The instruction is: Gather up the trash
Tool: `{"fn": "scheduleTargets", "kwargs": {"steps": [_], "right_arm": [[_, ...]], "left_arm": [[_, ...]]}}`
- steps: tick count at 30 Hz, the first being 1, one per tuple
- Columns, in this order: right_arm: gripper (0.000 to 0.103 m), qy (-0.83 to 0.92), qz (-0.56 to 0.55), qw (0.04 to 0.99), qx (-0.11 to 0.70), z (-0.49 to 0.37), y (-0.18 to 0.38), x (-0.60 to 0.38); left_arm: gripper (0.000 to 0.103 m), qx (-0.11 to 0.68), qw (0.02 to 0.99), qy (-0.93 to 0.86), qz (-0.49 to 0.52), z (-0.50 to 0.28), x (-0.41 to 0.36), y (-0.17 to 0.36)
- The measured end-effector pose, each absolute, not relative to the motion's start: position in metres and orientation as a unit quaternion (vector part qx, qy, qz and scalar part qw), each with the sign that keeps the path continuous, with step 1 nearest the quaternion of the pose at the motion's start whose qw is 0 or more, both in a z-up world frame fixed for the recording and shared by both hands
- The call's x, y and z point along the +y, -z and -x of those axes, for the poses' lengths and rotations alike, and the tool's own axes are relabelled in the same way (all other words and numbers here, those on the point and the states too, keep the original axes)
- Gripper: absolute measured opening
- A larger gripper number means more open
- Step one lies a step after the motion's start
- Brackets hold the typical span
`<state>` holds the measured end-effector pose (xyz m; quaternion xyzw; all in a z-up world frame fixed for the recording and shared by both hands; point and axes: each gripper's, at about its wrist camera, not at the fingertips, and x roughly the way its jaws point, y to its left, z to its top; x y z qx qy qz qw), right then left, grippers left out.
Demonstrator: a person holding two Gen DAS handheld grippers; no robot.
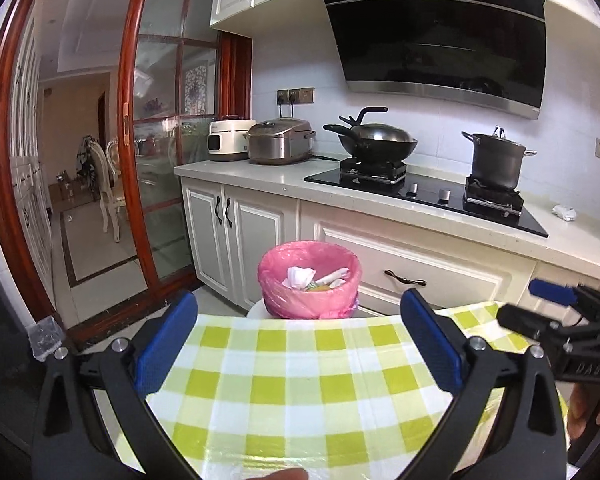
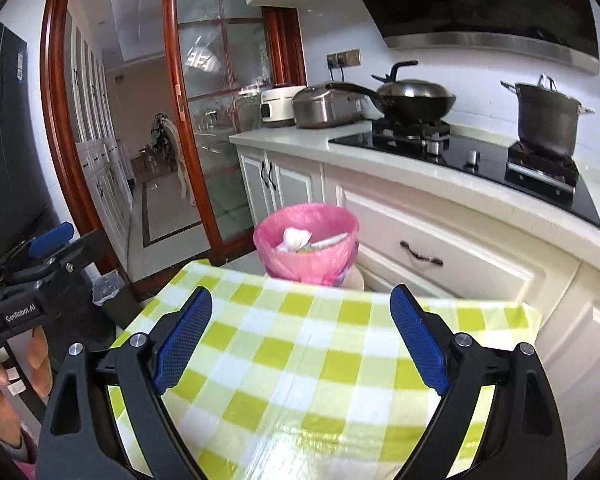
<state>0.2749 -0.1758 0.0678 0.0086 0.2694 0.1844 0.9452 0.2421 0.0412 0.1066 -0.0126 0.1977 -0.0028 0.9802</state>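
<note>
Left wrist view: left claw [image 1: 298, 344] is gaping wide, empty, over the checked tabletop [image 1: 284, 392].
Trash bin [image 1: 310, 280]: standing beyond the tabletop's far edge, holding crumpled paper.
Right claw [image 2: 302, 340]: spreading wide, empty.

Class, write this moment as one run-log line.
left hand-held gripper: open, empty | right hand-held gripper: open, empty | pink-lined bin: holds paper trash | checked tablecloth: bare

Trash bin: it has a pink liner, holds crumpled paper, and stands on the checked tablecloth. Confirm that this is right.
Not quite. The trash bin has a pink liner and holds crumpled paper, but it stands on the floor beyond the far edge of the checked tablecloth, in front of the cabinets. The right wrist view shows this.
</note>
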Motion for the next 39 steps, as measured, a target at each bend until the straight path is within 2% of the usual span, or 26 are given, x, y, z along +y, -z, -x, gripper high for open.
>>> {"fn": "scheduleTargets", "kwargs": {"steps": [39], "right_arm": [[0.085, -0.177, 0.008, 0.946, 0.272, -0.266, -0.07, -0.18]], "left_arm": [[0.098, 0.209, 0.978, -0.001, 0.016, -0.232, 0.026, -0.104]]}}
